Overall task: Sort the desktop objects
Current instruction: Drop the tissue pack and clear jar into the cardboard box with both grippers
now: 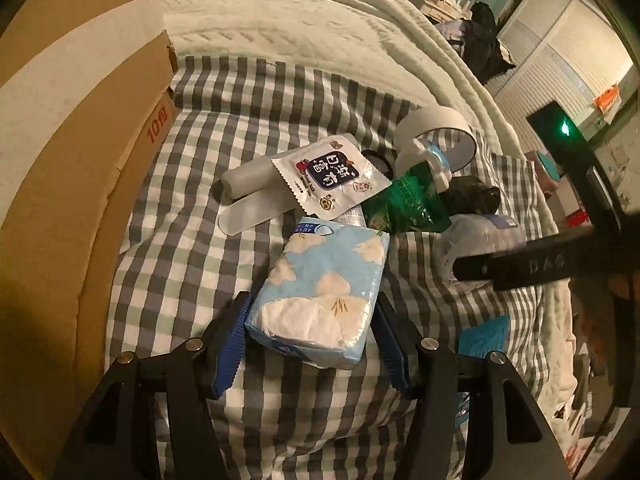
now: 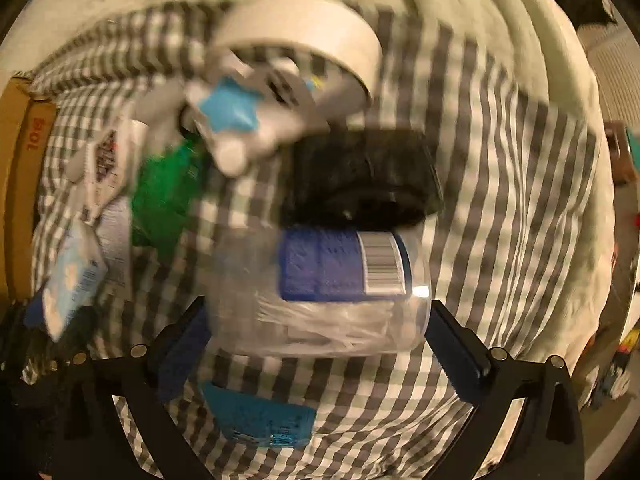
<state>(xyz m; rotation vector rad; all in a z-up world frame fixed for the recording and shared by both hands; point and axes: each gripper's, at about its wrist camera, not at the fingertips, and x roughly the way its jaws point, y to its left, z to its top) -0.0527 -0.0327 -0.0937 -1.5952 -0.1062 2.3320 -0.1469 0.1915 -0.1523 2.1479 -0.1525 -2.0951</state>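
We note a woven checked cloth [image 1: 224, 128] with a matt finish under a soft, textured cream blanket [image 1: 280, 16]. The tissue pack [image 1: 320, 288] has glossy plastic film. The sachet [image 1: 332, 176] is smooth foil-like plastic. The jar [image 2: 320, 292] is clear glossy plastic. The box [image 1: 60, 160] is matt corrugated cardboard.

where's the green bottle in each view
Left wrist view: the green bottle lies right of centre, just beyond the tissue pack held in the left gripper.
Right wrist view: the green bottle is a blur at left of centre, left of the clear jar.
Shared landmark: the white tape roll lying just past the bottle's spray head.
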